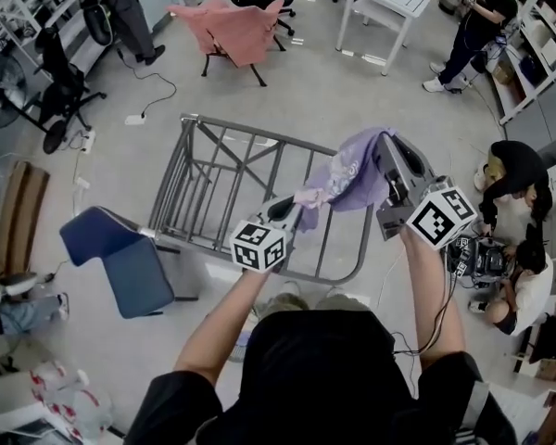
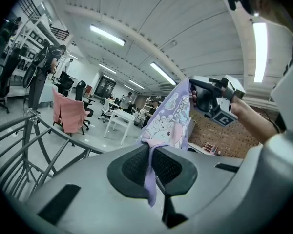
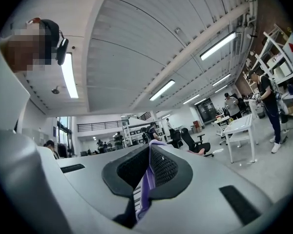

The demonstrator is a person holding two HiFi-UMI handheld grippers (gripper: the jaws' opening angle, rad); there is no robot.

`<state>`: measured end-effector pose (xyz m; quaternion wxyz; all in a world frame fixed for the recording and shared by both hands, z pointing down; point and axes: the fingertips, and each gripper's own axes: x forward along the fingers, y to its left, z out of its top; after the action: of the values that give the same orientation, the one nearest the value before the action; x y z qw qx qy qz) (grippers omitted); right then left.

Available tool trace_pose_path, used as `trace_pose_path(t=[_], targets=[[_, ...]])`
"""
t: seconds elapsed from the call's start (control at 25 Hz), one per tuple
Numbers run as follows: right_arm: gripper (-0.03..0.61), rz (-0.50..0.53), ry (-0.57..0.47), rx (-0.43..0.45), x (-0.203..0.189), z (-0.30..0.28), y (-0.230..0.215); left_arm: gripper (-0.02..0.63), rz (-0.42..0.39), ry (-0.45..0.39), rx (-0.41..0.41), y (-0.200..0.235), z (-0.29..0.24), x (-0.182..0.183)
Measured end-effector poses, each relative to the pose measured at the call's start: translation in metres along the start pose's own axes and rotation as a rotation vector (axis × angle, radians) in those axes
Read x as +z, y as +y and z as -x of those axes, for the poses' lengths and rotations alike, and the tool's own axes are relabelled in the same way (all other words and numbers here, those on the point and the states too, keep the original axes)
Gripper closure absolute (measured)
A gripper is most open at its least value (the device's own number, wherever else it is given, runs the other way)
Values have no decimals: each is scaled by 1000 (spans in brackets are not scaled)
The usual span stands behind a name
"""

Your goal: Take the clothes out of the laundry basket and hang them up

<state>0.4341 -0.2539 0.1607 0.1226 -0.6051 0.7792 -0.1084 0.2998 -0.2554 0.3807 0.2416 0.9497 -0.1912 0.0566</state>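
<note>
**Black-shirted person stretches a lilac garment above the drying rack**

Bare forearms reach out from the person at the bottom of the head view, each hand carrying a claw. The left claw is clenched on a pinkish edge of the lilac garment. In its own view the cloth runs down between the pressed pads of the left claw and hangs out below them. The right claw is clamped on the opposite edge, and its view shows a thin purple fold pinched between its pads.

Between the two claws the garment hangs in the air as a loose, sagging sheet printed with cartoon figures. It is above the far right corner of the grey metal drying rack and appears not to rest on any rail.

It looks light, thin and entirely limp, so it should weigh almost nothing but fold wherever it lacks support. Hems and corners seem the best places to hold it, set well apart, so the cloth stays spread when laid over a rail. A shallow pinch could slip free if the two claws pull too tight.
</note>
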Motion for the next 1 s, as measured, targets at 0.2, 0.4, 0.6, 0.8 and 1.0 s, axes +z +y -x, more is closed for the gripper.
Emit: trace_pose_path(t=[0.2,0.4,0.6,0.8,1.0], targets=[[574,-45,31,-67,-32,23,-35,607,-10,44,4,2,-5,-16],[574,-85,97,-92,-72,47,-66,607,-10,119,11,-2,-23,-49],[574,-132,190,-95,-118,61,-84,607,-13,213,91,5,-39,-87],[574,-135,275,-65,-161,72,-87,607,-28,364,219,35,-42,-130],[574,-147,342,-53,-197,80,-90,607,-48,447,295,55,-40,-152]])
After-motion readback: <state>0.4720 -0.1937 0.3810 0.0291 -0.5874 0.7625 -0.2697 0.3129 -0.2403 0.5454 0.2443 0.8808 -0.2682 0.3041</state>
